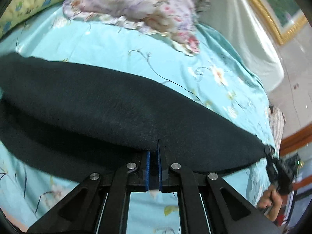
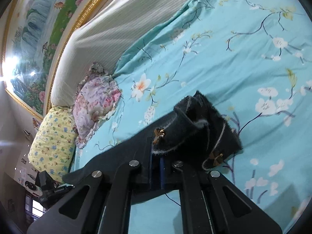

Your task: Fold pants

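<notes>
Nearest you, your left gripper [image 1: 153, 156] has its fingers closed on the near edge of the black pants [image 1: 117, 117], which stretch left to right across the blue flowered bed sheet [image 1: 117, 44]. Your right gripper [image 2: 156, 156] pinches the hem end [image 2: 197, 128], with its small bows [image 2: 215, 159]. Farther off lie a pink floral pillow [image 1: 140, 5] and a yellow pillow [image 2: 52, 146].

Both wrist views look closely along their tongs, sharing the black pants [image 1: 117, 105] and floral bedsheet [image 2: 234, 58].
</notes>
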A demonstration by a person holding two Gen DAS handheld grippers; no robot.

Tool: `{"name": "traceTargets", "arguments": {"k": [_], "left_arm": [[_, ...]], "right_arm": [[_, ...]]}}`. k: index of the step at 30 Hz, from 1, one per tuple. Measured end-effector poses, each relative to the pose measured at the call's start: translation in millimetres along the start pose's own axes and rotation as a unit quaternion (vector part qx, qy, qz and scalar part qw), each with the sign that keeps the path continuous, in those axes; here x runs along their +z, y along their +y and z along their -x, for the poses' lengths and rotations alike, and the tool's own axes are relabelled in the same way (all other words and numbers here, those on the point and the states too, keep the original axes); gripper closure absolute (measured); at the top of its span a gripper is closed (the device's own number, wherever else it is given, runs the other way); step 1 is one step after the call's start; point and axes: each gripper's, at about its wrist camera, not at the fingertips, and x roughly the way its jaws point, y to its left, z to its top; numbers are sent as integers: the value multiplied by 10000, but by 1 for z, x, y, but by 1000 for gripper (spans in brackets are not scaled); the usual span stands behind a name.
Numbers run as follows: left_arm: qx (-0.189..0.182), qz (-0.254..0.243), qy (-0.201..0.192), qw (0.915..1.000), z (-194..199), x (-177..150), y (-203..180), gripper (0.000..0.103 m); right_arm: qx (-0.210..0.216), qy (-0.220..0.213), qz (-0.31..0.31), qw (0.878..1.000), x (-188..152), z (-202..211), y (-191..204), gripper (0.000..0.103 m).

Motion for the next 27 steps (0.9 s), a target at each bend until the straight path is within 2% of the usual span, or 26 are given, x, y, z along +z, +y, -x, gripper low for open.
{"name": "traceTargets", "arguments": {"k": [4,8,12,17,20,24,27], "left_arm": [[36,-152,93,9998,-6,-16,-3,99],[96,-42,361,9993,-26,-29,9,99],[121,-109,337,9993,-32,-37,14,98],[166,-217,353,9990,-29,-34,14,90],[177,-215,341,9990,-26,-33,15,86],[220,-147,283,9992,-9,-40,26,74],[328,-40,190,9993,5,-44,41,69]], "right_arm": [[-51,36,208,9998,9,7,-3,96],[-199,218,216,9993,6,-4,-14,96],[-476,345,130,9982,-3,-16,-30,96],[-540,361,48,9979,-7,-17,-37,92],[-869,311,292,9953,-8,-9,-30,81],[-1129,166,487,9923,-9,5,-15,56],[-1349,-66,693,9884,-11,17,0,53]]}}
